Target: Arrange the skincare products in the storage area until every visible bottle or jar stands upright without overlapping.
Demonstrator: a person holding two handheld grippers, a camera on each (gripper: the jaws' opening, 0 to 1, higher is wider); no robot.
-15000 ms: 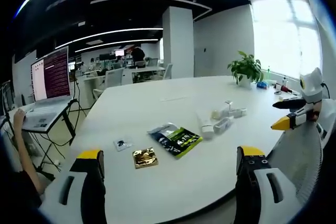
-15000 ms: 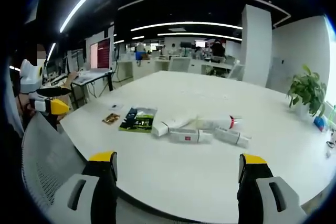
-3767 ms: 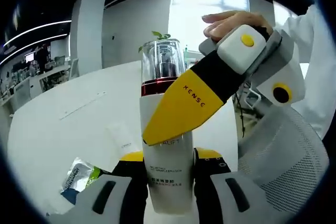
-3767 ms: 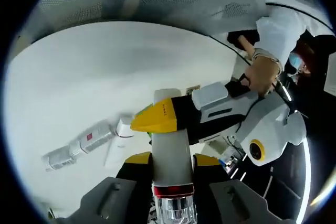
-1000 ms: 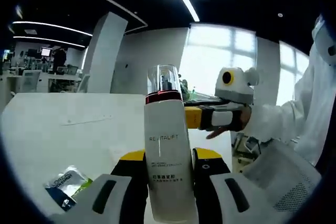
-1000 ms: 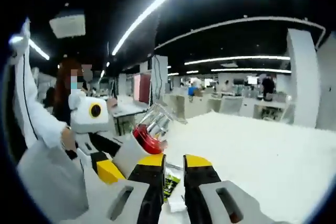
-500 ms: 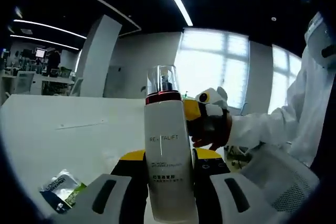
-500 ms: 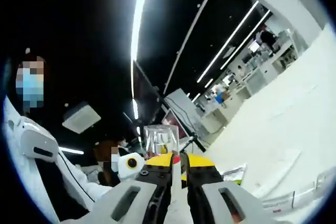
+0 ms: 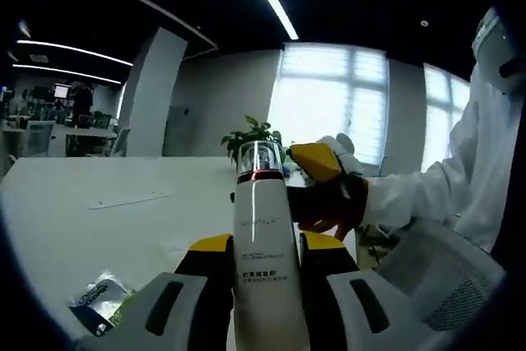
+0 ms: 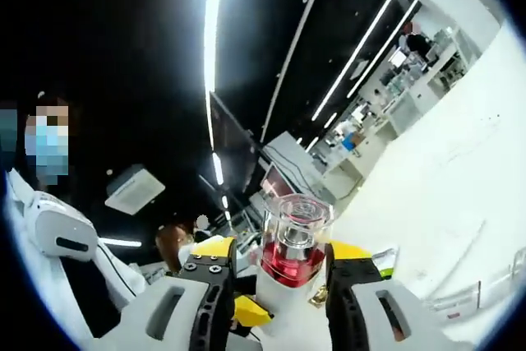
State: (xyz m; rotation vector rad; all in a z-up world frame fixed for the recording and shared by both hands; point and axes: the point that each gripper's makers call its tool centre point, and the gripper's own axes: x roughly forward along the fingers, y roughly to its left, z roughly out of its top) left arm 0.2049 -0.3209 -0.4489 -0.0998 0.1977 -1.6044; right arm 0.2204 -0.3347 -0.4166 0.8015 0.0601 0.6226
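Since half a second earlier, right hand-held gripper (image 10: 271, 285) had spread around the pump bottle (image 9: 265, 252)'s cap; left hand-held gripper (image 9: 265, 244) gripped the body. Lower it vertically onto the worktop (image 9: 99, 203).

Half a second ago my right tongs (image 10: 275, 289) were pinched nearly together below the clear cap; now their jaws stand apart on either side of the bottle (image 9: 265, 269), with its red collar and cap rising between them at 6 o'clock in the right gripper view. In the left gripper view the right tongs (image 9: 316, 162) have swung from 3 o'clock beside the bottle's neck to just behind its cap. Fifteen seconds back both tongs were spread wide over the surface (image 9: 99, 219) where the products lay flat; the bottle now stands upright in my left tongs (image 9: 265, 244)
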